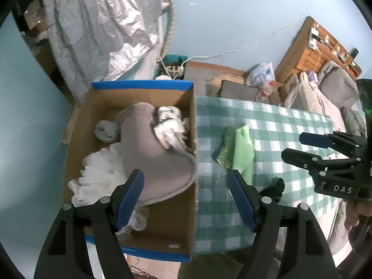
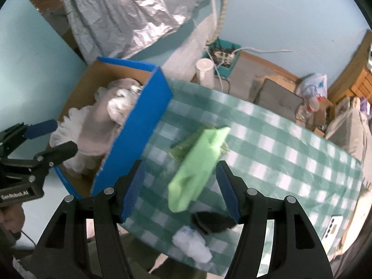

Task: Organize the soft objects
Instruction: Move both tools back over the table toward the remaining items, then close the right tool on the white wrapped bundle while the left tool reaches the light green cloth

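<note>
A blue-edged cardboard box [image 1: 186,121] [image 2: 139,125] holds a grey pillow [image 1: 153,153], a white mesh puff [image 1: 102,176], a white crumpled cloth [image 1: 172,127] and a grey sock [image 1: 104,131]. On the checked tablecloth [image 1: 279,134] [image 2: 279,148] lie a light green cloth [image 1: 243,148] [image 2: 197,167] over a green scrubber [image 1: 226,146] [image 2: 183,145], a black cloth [image 1: 273,188] [image 2: 211,222] and a white-blue soft piece [image 2: 193,246]. My left gripper [image 1: 184,197] is open and empty above the box's right wall. My right gripper [image 2: 180,190] is open and empty over the green cloth.
A silver cover [image 1: 97,28] hangs behind the box. A power strip in a teal bin [image 1: 173,68], a grey cushion [image 1: 237,90], a plastic bag with bottles [image 1: 262,76] and a wooden cabinet [image 1: 309,53] stand beyond the table. A phone [image 2: 333,229] lies at the table's right.
</note>
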Action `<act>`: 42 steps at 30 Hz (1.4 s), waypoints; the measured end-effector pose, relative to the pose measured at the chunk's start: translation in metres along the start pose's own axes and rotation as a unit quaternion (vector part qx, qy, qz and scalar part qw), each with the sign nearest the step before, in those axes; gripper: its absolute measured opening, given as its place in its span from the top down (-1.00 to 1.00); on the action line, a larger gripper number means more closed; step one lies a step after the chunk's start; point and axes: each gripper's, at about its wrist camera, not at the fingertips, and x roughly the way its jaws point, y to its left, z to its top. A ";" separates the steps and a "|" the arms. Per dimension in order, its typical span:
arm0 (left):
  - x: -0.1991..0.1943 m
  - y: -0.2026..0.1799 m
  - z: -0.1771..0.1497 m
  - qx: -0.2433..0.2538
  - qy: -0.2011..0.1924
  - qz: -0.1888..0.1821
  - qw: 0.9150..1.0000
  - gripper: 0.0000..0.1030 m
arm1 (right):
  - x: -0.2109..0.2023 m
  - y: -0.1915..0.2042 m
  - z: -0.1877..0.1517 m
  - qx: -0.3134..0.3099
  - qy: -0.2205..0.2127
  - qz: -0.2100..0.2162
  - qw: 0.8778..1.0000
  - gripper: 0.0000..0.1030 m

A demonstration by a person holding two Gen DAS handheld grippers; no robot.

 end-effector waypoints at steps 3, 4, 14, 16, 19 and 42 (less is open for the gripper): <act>0.003 -0.009 -0.001 0.010 0.005 -0.005 1.000 -0.48 | -0.002 -0.012 -0.009 0.014 0.003 -0.003 1.000 -0.24; 0.004 -0.013 -0.002 0.013 0.007 -0.007 1.000 -0.48 | -0.003 -0.015 -0.012 0.018 0.004 -0.005 1.000 -0.24; 0.015 -0.046 -0.012 0.046 0.028 -0.023 0.998 -0.50 | -0.001 -0.042 -0.041 0.045 0.020 -0.010 0.999 -0.24; 0.019 -0.053 -0.015 0.054 0.033 -0.024 0.998 -0.51 | 0.001 -0.046 -0.046 0.048 0.025 -0.010 0.998 -0.24; 0.025 -0.060 -0.020 0.062 0.041 -0.024 0.997 -0.51 | 0.003 -0.049 -0.055 0.050 0.032 -0.007 0.998 -0.24; 0.058 -0.078 -0.082 0.067 0.090 -0.051 0.992 -0.51 | 0.035 -0.033 -0.127 0.002 0.102 0.038 0.994 -0.24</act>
